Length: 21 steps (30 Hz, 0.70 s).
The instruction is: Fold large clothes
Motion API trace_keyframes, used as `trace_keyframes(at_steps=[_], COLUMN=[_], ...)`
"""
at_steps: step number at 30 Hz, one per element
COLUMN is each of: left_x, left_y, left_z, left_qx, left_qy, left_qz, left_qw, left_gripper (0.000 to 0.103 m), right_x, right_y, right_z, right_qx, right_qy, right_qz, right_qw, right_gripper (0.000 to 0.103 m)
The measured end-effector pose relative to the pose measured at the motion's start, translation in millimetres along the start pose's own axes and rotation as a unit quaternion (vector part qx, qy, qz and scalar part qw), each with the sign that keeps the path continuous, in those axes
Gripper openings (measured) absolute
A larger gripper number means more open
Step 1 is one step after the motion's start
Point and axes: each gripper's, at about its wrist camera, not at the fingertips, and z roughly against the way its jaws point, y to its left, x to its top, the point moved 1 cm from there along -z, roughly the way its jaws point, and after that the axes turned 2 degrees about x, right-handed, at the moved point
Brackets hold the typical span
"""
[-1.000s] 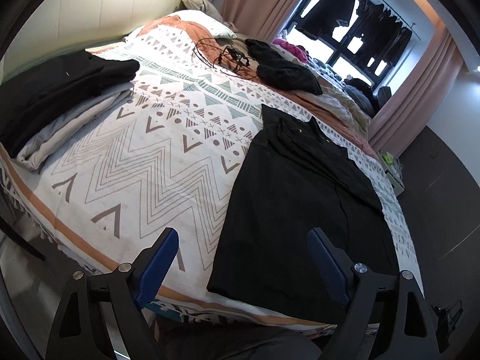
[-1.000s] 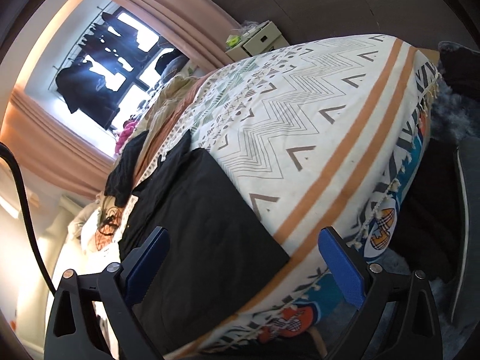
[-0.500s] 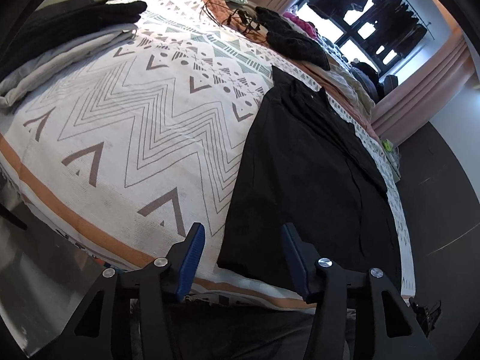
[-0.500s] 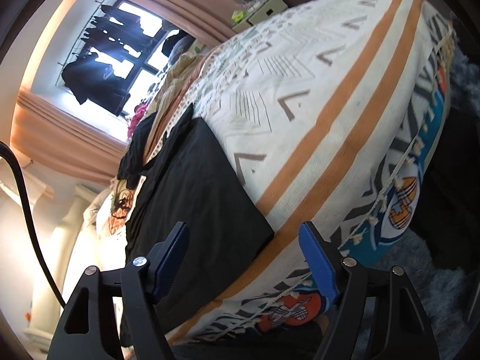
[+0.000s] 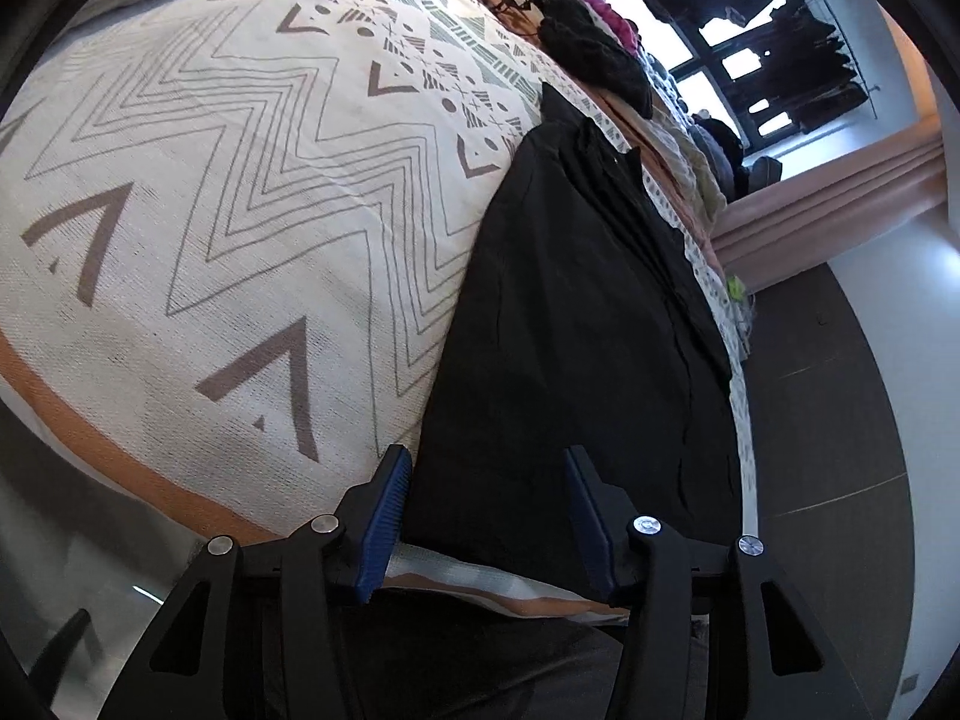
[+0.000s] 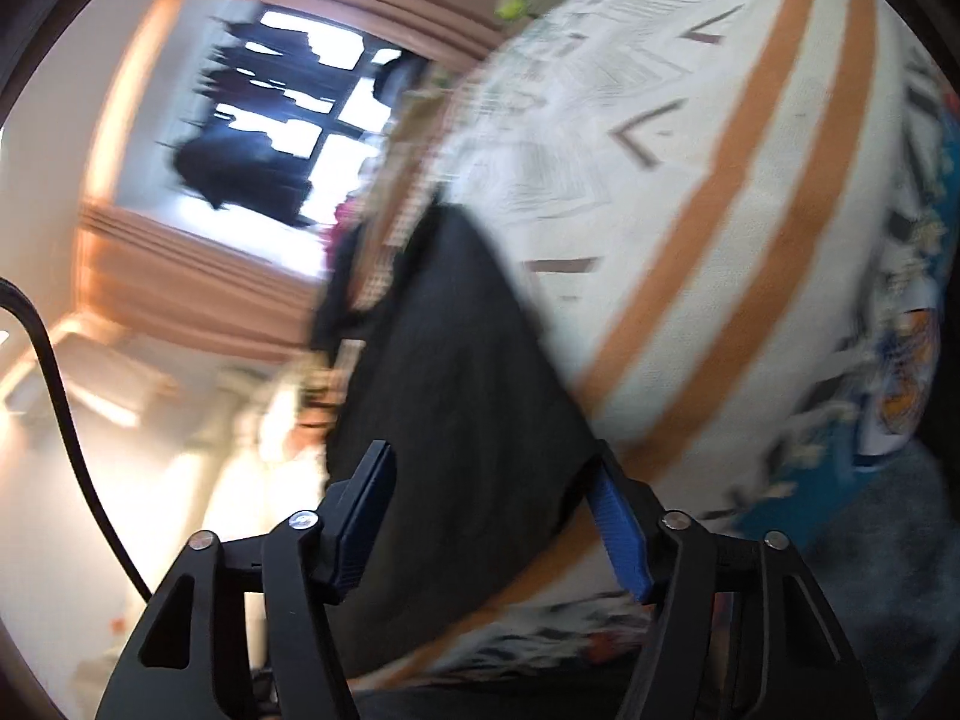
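Black garment [image 5: 576,330] spread flat on the bed [image 5: 198,192], running from the lower centre of the left wrist view up toward the upper right, its near hem close to the bed's edge. Same garment [image 6: 444,396] dark and blurred through the lower centre of the right wrist view.

Left claw [image 5: 486,507] at the bottom of its frame, blue fingers [image 5: 384,516] half spread and astride the garment's near left corner; cloth lay between them, no pad seen pressing on it. Right claw [image 6: 489,516] low in its own frame, jaws closing, the garment's near corner between them; right-hand pad at the cloth's edge, contact impossible to tell through the blur.

Patterned bedspread [image 6: 708,192] with zigzags, triangles and orange stripes under the garment. Heap of dark clothes [image 5: 588,54] near the top centre of the left view, well apart from the garment. Window [image 5: 750,54] with hanging clothes at the upper right, pink curtain [image 5: 840,180] just below it. Black cable [image 6: 54,384] curving along the left side of the right view.
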Motion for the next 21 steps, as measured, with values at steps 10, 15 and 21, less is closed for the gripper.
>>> trace_keyframes(at_steps=[10,15,21], left_x=[-8,-3,2], left_y=[-1,-2,-3], left_z=[1,-13,-21], left_qx=[-0.032,-0.039,-0.027], left_qy=[0.03,0.021,0.021], left_qz=[0.019,0.029,0.039], left_qw=[0.9989,0.9986,0.9987], left_gripper=[0.053,0.053,0.022], right_x=[-4,-3,-1], right_y=[10,14,13], right_z=[-24,-37,-49], right_qx=[-0.003,0.001,-0.031], right_qy=[0.012,0.01,0.007], right_qz=[0.011,-0.006,-0.018], right_qw=[1.0,1.0,0.999], right_gripper=[0.063,0.063,0.038])
